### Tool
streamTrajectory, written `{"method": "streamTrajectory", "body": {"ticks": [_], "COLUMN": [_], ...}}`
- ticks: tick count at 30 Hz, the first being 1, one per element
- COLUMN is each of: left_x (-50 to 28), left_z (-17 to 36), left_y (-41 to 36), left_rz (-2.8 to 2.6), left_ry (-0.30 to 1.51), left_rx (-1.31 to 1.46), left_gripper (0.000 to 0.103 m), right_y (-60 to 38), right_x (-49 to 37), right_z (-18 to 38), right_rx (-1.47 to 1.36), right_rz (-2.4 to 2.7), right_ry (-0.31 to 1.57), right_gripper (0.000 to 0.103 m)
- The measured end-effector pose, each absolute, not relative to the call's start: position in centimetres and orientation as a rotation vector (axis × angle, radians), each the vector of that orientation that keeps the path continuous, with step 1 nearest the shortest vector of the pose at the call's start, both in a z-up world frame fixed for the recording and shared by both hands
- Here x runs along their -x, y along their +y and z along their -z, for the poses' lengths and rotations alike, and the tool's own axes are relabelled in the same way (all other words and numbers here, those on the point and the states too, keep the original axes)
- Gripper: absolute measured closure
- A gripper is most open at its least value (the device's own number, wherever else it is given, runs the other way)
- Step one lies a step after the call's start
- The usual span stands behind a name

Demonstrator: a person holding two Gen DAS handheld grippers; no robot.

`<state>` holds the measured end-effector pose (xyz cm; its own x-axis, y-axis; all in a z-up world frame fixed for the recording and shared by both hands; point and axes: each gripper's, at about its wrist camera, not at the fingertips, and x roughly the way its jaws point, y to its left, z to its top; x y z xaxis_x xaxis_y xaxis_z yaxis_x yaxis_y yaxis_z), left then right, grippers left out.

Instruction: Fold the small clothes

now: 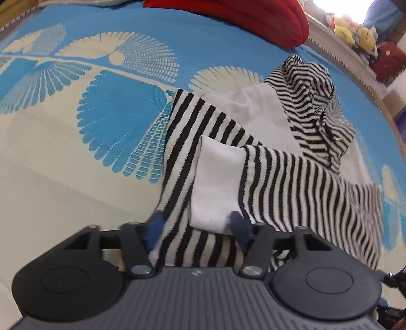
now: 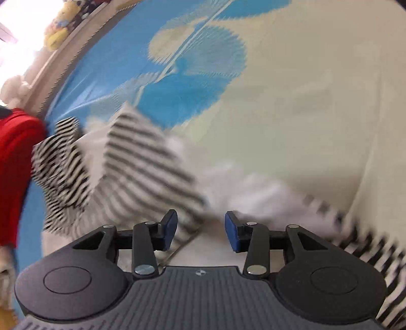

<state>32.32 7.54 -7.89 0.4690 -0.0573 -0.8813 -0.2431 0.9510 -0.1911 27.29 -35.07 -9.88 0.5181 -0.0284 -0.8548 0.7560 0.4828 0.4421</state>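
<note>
A small black-and-white striped garment (image 1: 279, 177) with white panels lies crumpled on the blue and cream bedspread (image 1: 101, 142). In the left wrist view my left gripper (image 1: 198, 228) is open, its blue fingertips (image 1: 156, 228) spread to either side of the striped and white cloth at the garment's near edge. In the right wrist view the garment (image 2: 132, 162) is blurred by motion. My right gripper (image 2: 200, 232) is open and empty, just over the garment's near white part (image 2: 253, 200).
A red cushion (image 1: 253, 17) lies at the far edge of the bed, also at the left of the right wrist view (image 2: 15, 165). Yellow plush toys (image 1: 355, 33) sit on a ledge beyond the bed edge. Bedspread stretches left of the garment.
</note>
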Motion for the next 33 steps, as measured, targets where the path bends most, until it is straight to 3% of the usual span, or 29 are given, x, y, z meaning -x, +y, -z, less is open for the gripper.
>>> {"method": "streamTrajectory", "body": {"ticks": [1, 2, 3, 9, 11, 12, 13, 18, 21, 26, 29, 31, 33], "left_x": [-32.3, -32.2, -32.2, -31.7, -31.6, -31.5, -31.5, -30.8, -30.6, -30.9, -30.7, -30.5, -30.7], "left_z": [7.8, 7.7, 7.5, 5.8, 5.4, 5.2, 5.0, 3.9, 4.2, 5.5, 4.7, 4.2, 4.7], "left_y": [7.4, 7.3, 7.1, 6.3, 6.2, 6.2, 6.1, 5.0, 4.3, 5.2, 6.0, 5.6, 4.9], "left_rz": [-0.121, -0.121, -0.117, -0.077, -0.061, -0.051, -0.039, 0.050, 0.054, -0.065, -0.029, 0.027, 0.077], "left_ry": [1.076, 1.069, 1.060, 0.982, 0.969, 0.960, 0.950, 0.907, 0.928, 1.009, 0.958, 0.920, 0.941], "left_rx": [0.286, 0.267, 0.251, 0.200, 0.213, 0.221, 0.228, 0.228, 0.188, 0.134, 0.202, 0.214, 0.213], "left_gripper": [0.069, 0.089, 0.099, 0.101, 0.102, 0.102, 0.102, 0.102, 0.103, 0.103, 0.103, 0.102, 0.092], "right_y": [-34.8, -34.7, -34.8, -35.6, -36.1, -36.5, -36.9, -38.2, -39.0, -38.1, -35.5, -33.8, -32.6], "right_x": [-27.5, -27.7, -27.9, -27.9, -28.2, -28.2, -28.0, -26.2, -25.0, -24.6, -25.0, -25.4, -26.3], "right_z": [10.2, 10.4, 10.9, 11.1, 11.4, 11.4, 11.6, 9.6, 9.0, 9.9, 8.3, 7.0, 6.2], "right_rx": [-0.964, -0.970, -0.981, -0.998, -0.983, -0.990, -1.006, -1.023, -1.028, -1.002, -0.901, -0.831, -0.771], "right_rz": [0.550, 0.546, 0.558, 0.594, 0.605, 0.617, 0.631, 0.682, 0.749, 0.768, 0.687, 0.613, 0.523], "right_ry": [0.921, 0.936, 0.952, 0.902, 0.892, 0.891, 0.895, 0.780, 0.755, 0.868, 0.862, 0.816, 0.779], "right_gripper": [0.059, 0.059, 0.059, 0.059, 0.068, 0.086, 0.091, 0.095, 0.094, 0.086, 0.085, 0.070, 0.062]}}
